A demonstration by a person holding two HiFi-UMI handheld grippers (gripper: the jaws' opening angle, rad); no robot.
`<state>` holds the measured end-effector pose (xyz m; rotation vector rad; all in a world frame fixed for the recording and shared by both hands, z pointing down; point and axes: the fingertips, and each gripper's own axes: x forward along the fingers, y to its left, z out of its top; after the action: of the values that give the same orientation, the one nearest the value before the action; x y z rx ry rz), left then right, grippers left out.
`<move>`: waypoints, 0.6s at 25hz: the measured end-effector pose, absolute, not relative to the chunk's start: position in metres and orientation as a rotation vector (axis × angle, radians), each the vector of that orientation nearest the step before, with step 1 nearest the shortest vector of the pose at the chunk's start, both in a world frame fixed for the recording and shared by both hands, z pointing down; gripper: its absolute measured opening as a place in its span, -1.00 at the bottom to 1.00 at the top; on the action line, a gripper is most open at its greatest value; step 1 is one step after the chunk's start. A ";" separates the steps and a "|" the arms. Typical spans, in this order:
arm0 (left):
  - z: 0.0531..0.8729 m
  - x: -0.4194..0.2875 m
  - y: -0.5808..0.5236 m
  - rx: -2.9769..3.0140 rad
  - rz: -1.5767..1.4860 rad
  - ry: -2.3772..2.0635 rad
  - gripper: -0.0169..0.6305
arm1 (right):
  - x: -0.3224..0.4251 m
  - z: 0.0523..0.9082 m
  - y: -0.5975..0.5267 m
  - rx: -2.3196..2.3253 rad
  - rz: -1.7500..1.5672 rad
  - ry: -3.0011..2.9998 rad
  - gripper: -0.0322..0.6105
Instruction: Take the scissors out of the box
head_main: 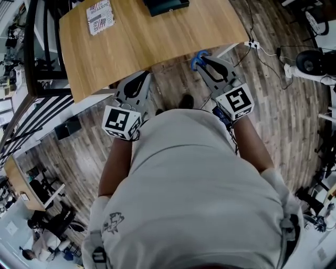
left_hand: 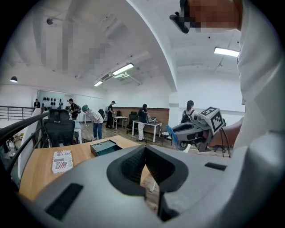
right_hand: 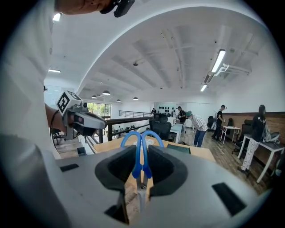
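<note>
Right gripper (head_main: 206,62) pinches scissors (right_hand: 136,164) by the blades, carrying them clear of box (head_main: 165,5); left gripper (head_main: 140,79) pressed together, empty.

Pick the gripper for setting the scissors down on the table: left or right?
Right. The right gripper is shut on the scissors, close to the table edge; the left gripper holds nothing.

Blue-handled scissors (right_hand: 137,168), blades pinched, dark open box (left_hand: 105,147)

Box (head_main: 167,6) half beyond top edge
</note>
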<state>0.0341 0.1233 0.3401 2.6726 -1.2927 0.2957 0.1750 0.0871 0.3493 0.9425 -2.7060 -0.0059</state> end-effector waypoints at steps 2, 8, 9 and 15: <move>0.336 0.026 0.132 2.683 0.296 -1.281 -0.93 | 0.165 0.346 0.097 0.940 -0.017 -2.705 -0.60; 0.330 -0.007 0.158 2.695 0.265 -1.278 -0.93 | 0.132 0.345 0.130 0.937 -0.021 -2.700 -0.60; 0.330 -0.012 0.162 2.696 0.263 -1.275 -0.93 | 0.127 0.345 0.135 0.942 -0.023 -2.699 -0.60; 0.325 -0.034 0.184 2.723 0.259 -1.250 -0.93 | 0.106 0.340 0.162 0.971 -0.044 -2.689 -0.60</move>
<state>-0.0338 0.1845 0.3252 2.7231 -1.2502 0.2589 0.1061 0.1619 0.3404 0.9713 -2.6894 -0.0438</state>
